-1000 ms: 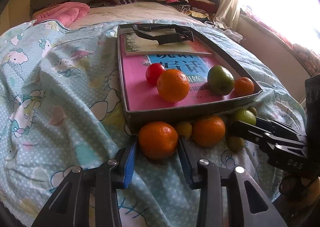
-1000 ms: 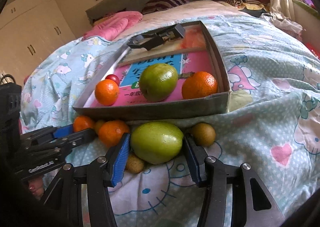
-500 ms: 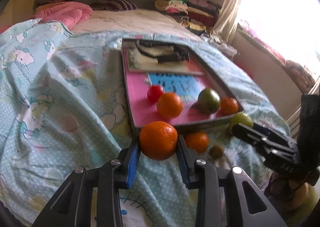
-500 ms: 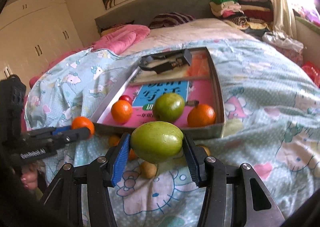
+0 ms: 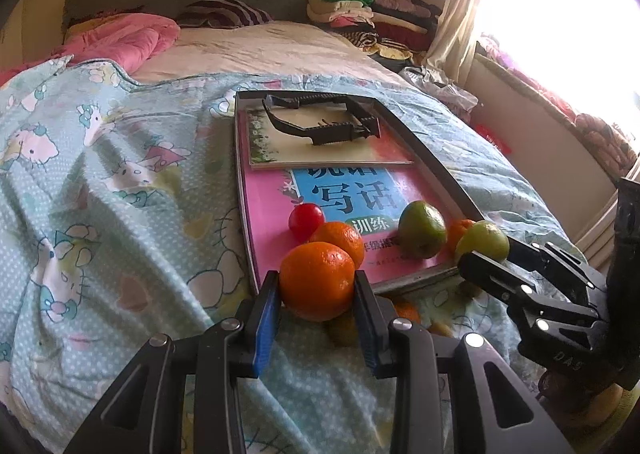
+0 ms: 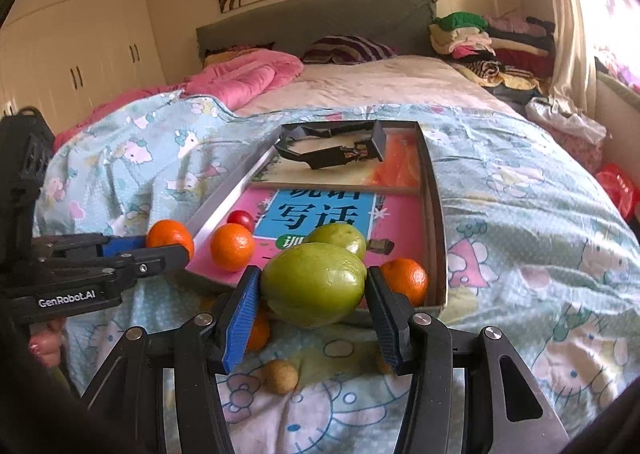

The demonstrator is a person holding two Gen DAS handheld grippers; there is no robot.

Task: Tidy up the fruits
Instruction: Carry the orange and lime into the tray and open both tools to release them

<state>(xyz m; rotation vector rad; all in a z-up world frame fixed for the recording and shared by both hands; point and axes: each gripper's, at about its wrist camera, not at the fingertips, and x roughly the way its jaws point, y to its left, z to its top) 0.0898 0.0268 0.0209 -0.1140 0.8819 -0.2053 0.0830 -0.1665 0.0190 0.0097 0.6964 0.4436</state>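
- Fruits are split between a shallow tray (image 5: 436, 169) on a bed and the Hello Kitty bedspread (image 5: 120, 189) in front of it, with two pieces held in the air by claws.
- Left claw (image 5: 316, 290): clenched on an orange (image 5: 317, 281). Both blue pads press its sides, and the orange sits clear of the bedspread, in front of the tray's near left corner.
- Right claw (image 6: 314, 288): grasping a large green fruit (image 6: 314, 284), possibly a guava. The pads grip it at both ends, with the jaws set wider than the left claw's. It is off the bedspread, in front of the tray's near rim.
- Inside the tray, on a pink and blue book (image 5: 344, 193), lie a small red fruit (image 5: 306, 219), an orange (image 5: 340, 240) just beside it, a green fruit (image 5: 422, 230) and another orange (image 6: 404, 280) in the near right corner.
- Farther back in the tray, a black plastic frame (image 5: 324, 121) rests on a second book (image 5: 320, 147).
- On the bedspread below the claws are a small brown round fruit (image 6: 282, 376) and a partly hidden orange (image 6: 258, 332).
- In the right wrist view, a person's fingers (image 6: 44, 342) show under the left claw's handle.
- Folded clothes (image 6: 480, 41) are stacked by the headboard.
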